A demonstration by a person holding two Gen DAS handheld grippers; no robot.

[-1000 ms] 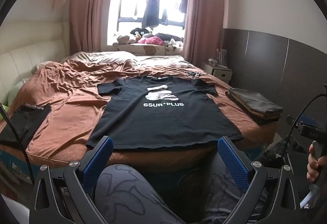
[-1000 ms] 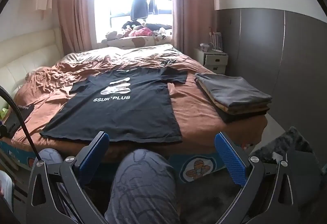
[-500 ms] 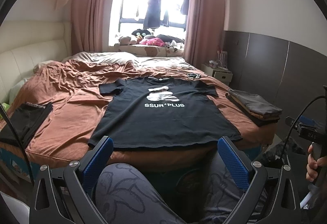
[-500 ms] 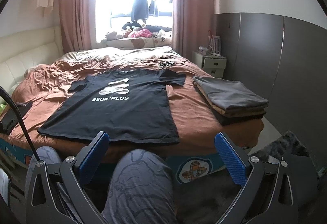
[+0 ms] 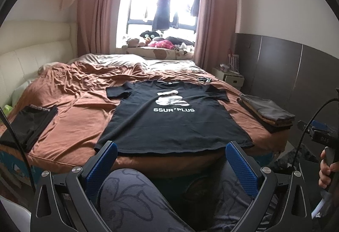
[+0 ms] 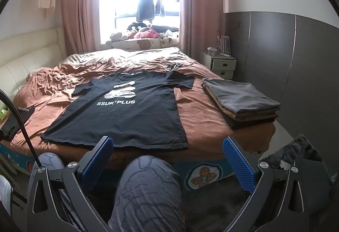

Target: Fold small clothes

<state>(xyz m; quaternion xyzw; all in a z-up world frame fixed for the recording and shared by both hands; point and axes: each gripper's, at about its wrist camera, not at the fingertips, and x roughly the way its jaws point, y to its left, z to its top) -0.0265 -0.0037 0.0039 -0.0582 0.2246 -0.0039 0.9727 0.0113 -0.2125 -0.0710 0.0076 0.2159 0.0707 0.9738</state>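
Observation:
A black T-shirt (image 5: 169, 124) with white "SSUR*PLUS" print lies flat, face up, on the brown bed sheet (image 5: 74, 126), hem toward me. It also shows in the right wrist view (image 6: 125, 115). My left gripper (image 5: 170, 151) is open and empty, held off the bed just before the shirt's hem, above a knee. My right gripper (image 6: 168, 147) is open and empty, before the hem's right corner.
A stack of folded clothes (image 6: 241, 100) sits on the bed's right edge, also in the left view (image 5: 267, 111). A dark folded garment (image 5: 27, 124) lies at the left edge. A nightstand (image 6: 220, 64) stands by the grey wall. My knees (image 6: 148, 189) are below the grippers.
Both grippers have risen slightly and tilted up, so the bed sits a bit lower in view. The shirt has not moved. Both stay open.

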